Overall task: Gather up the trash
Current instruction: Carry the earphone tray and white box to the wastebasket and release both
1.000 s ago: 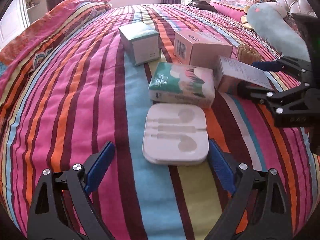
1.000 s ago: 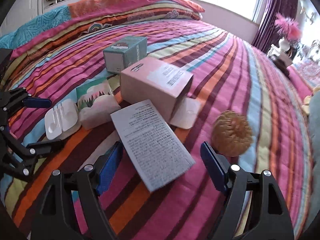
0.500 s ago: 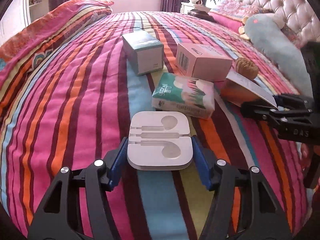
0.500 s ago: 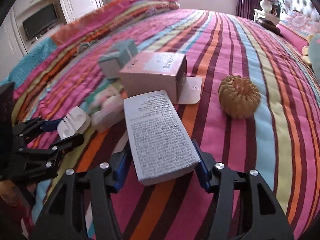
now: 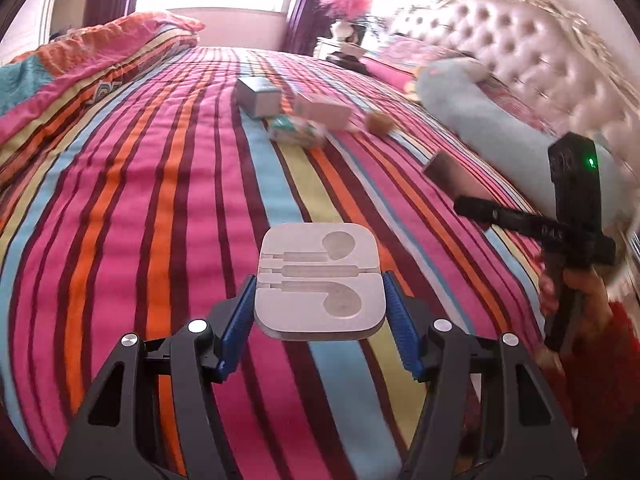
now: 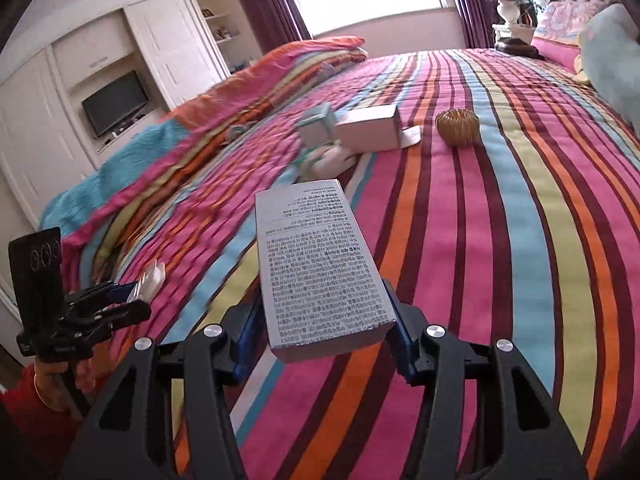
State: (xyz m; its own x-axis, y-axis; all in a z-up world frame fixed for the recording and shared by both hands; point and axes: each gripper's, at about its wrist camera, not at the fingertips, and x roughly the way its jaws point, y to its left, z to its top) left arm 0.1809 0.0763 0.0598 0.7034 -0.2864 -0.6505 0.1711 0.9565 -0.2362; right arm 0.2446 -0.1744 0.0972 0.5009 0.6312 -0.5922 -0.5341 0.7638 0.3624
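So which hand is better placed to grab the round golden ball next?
Right, probably: the round golden ball lies on its side of the pile. But both are full: right gripper clamps the grey printed carton, left gripper the white earphone tray.

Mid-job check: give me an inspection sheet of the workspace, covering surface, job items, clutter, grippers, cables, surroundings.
Surface: striped bedspread, rumpled at its far left edge.
Job's things: white earphone tray in the left gripper; grey printed box in the right gripper.
Clutter: teal box, pink box, tissue pack, golden ball left on the bed.
Grippers: both fingers pairs closed on their items, both lifted clear of the bed.
Cables: nothing seen.
Surroundings: tufted headboard, blue plush toy, wall TV, window, vase.
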